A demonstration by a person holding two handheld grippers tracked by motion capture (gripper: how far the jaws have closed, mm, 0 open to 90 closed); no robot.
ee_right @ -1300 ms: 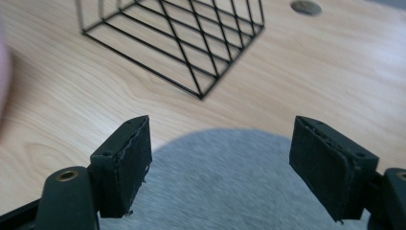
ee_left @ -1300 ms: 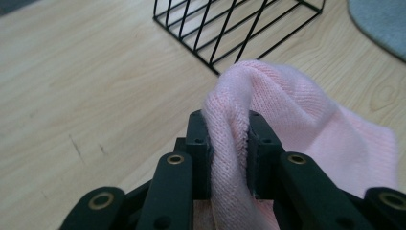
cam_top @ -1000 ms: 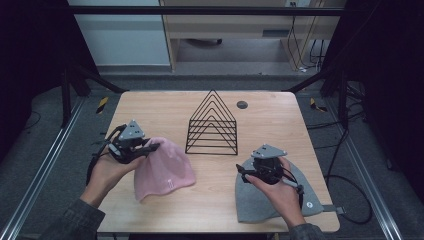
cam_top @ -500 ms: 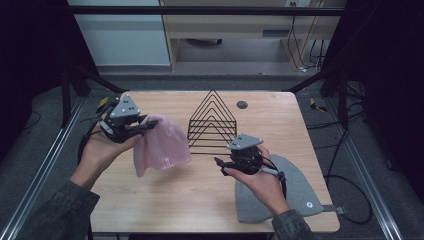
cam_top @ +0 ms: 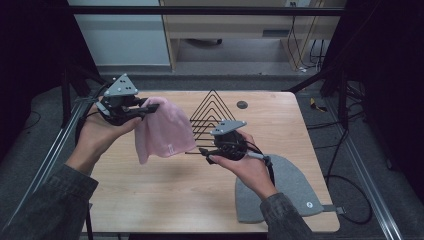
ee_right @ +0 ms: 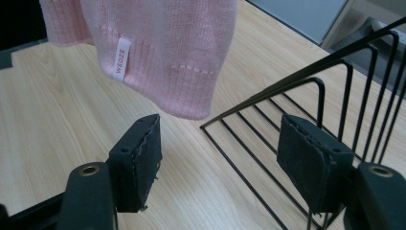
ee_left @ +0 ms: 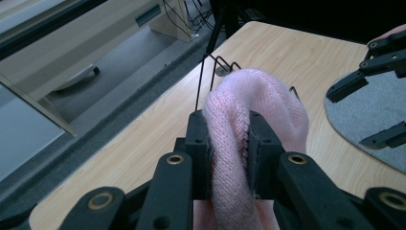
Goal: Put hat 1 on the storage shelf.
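We hold the pink knit hat (cam_top: 162, 131) clamped in our left tongs (cam_top: 146, 109), a thick fold of the crown pinched between the pads, so it hangs off the counter (cam_top: 165, 200) just left of the black wire rack (cam_top: 210, 120). Our right tongs (cam_top: 207, 156) hold nothing; they hover just below the hat's hem, next to the rack's base wires, and their jaws have just been closing a little, with only bare counter between them. The grey hat (cam_top: 285, 192) lies flat near the counter's right front corner.

The step in hand looks like spreading the pink hat's opening so it can drop over the rack. To do that well, we should bring the right tongs up to the ribbed hem near the white label (ee_right: 120, 58), catch only one layer, and keep the left grip steady so the hat does not swing.

A second ago the pink hat lay on the counter under the left tongs, and the right tongs rested over the grey hat. Since then the left hand has lifted the pink hat clear, and the right hand has left the grey hat and crossed toward the rack.
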